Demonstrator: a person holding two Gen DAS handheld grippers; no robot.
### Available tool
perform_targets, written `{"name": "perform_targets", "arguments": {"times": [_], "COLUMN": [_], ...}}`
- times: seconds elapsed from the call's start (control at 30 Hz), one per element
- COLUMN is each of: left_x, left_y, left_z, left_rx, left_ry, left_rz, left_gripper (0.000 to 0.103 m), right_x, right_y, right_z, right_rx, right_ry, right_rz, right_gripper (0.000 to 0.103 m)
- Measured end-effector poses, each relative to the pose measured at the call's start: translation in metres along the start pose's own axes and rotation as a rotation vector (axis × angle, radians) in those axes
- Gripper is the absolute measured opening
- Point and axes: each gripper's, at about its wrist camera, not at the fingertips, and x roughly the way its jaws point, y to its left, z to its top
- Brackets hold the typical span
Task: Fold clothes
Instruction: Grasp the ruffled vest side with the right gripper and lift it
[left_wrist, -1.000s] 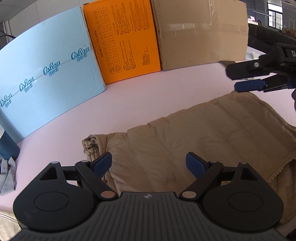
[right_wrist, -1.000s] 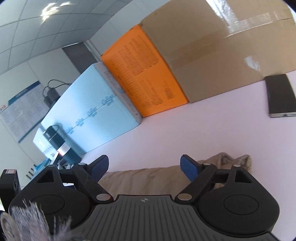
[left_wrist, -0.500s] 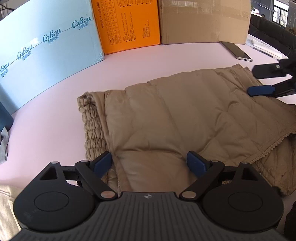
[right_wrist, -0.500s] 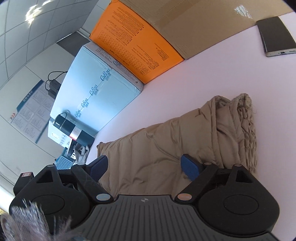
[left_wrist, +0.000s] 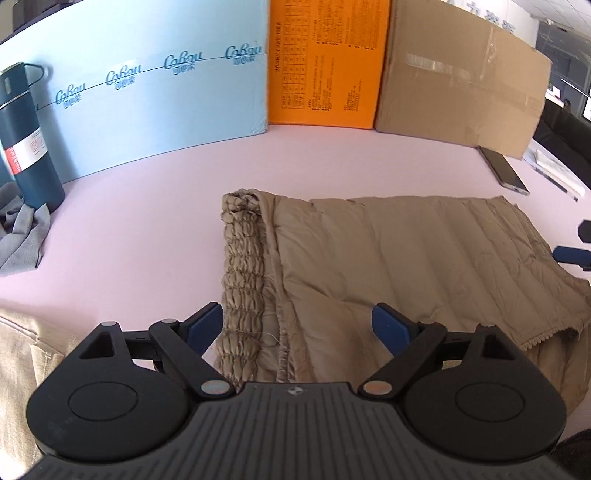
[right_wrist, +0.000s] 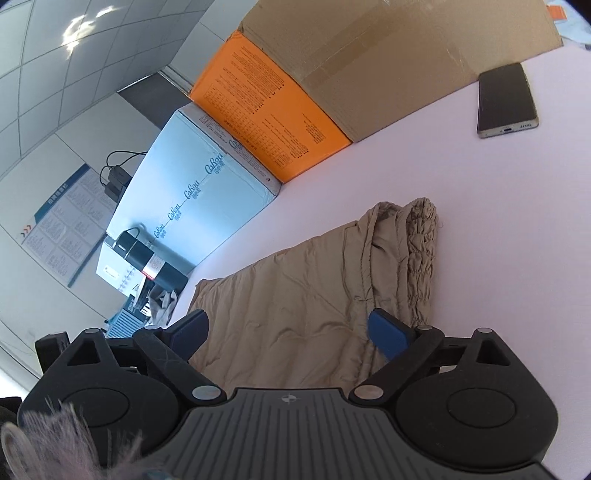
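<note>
A tan quilted garment (left_wrist: 406, 266) lies flat on the pale pink table (left_wrist: 147, 221), its ruched elastic band (left_wrist: 243, 266) along the left side. My left gripper (left_wrist: 297, 325) hangs open over the garment's near edge, beside that band, with nothing pinched. In the right wrist view the same garment (right_wrist: 295, 295) spreads out below my right gripper (right_wrist: 290, 330), the ruched band (right_wrist: 421, 258) to its right. The right jaws are opening, over the cloth and not pressing on it. One blue fingertip (left_wrist: 570, 254) of the right gripper shows at the left wrist view's right edge.
A light blue box (left_wrist: 147, 103), an orange box (left_wrist: 325, 62) and a cardboard box (left_wrist: 461, 85) wall the table's far side. A phone (right_wrist: 506, 99) lies at the far right. A dark bottle (left_wrist: 26, 140) and grey cloth (left_wrist: 22, 236) sit at the left, beige fabric (left_wrist: 22, 362) nearer.
The left gripper has swung so that the garment's ruched band lies ahead of it. The right gripper has slid to the right edge of the left view, and its jaws stand wider.
</note>
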Motion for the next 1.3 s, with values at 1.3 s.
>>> {"name": "perform_targets", "arguments": {"times": [1.3], "left_x": [0.057], "left_y": [0.009], "left_z": [0.012], "left_rx": [-0.026], "left_ry": [0.218], "left_rz": [-0.004], "left_gripper": [0.103], "right_x": [0.041], "right_y": [-0.052], "right_z": [0.037], "right_rx": [0.108], "right_ry": [0.244], "right_rz": [0.127], "right_gripper": [0.103]}}
